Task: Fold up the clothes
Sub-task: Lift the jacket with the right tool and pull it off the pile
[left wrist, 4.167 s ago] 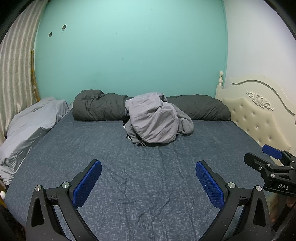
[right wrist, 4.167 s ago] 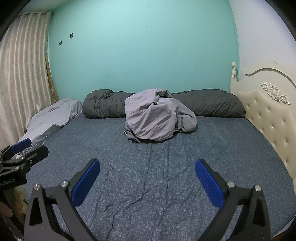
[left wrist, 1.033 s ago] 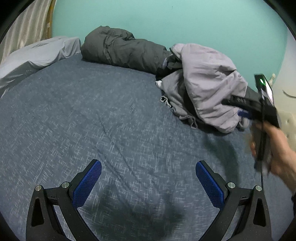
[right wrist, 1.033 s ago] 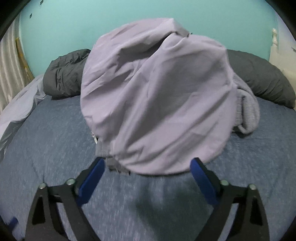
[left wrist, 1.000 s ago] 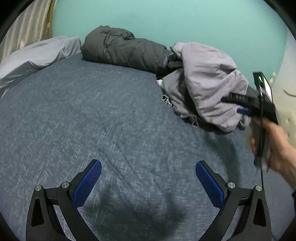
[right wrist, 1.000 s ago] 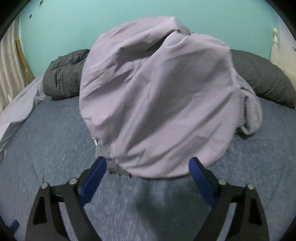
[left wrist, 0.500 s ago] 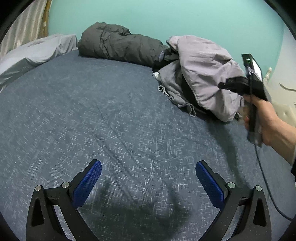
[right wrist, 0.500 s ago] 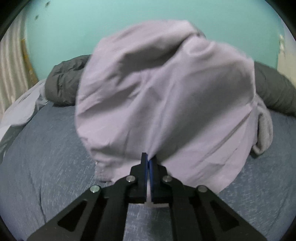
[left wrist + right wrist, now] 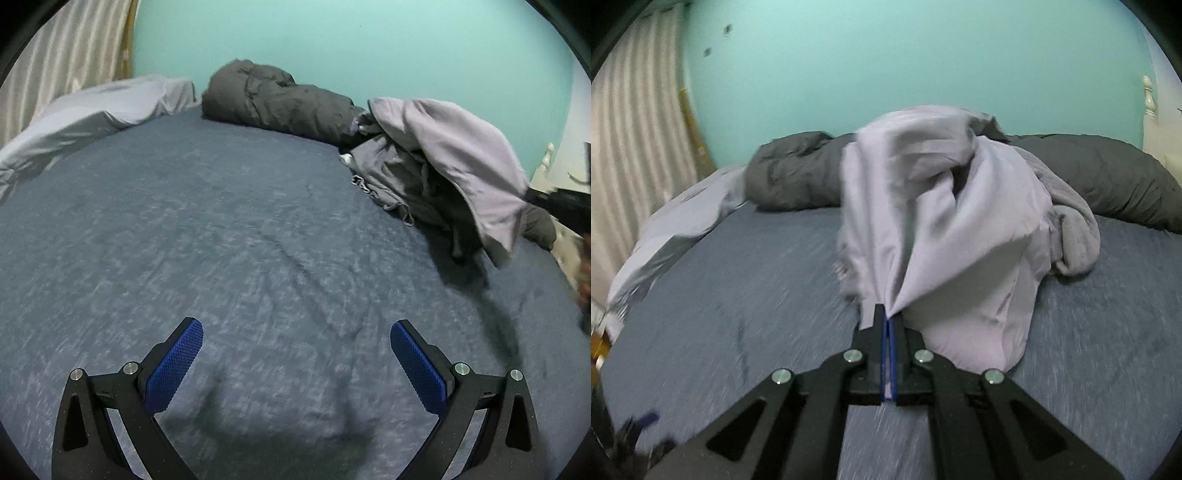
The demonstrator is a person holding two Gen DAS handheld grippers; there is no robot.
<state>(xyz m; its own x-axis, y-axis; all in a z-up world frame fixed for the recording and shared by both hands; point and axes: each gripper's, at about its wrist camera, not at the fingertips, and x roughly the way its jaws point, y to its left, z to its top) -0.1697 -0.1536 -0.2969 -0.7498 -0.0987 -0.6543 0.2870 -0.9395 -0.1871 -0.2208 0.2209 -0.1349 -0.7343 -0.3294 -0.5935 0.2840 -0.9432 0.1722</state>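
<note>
Two views | right tool (image 9: 888,325) pinching lilac garment (image 9: 945,206) | left tool (image 9: 295,365) spread, over bed (image 9: 221,229)

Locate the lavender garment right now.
The lavender garment is mid-bed in the right wrist view, in front of the dark grey duvet roll, its near edge pinched in the shut right gripper; beside it lies a grey knit piece.

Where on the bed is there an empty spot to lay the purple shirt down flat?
The blue sheet is bare from the open left gripper up to the dark grey duvet. It is crowded on the right, where the clothes pile sits and the right gripper pinches the lilac garment.
</note>
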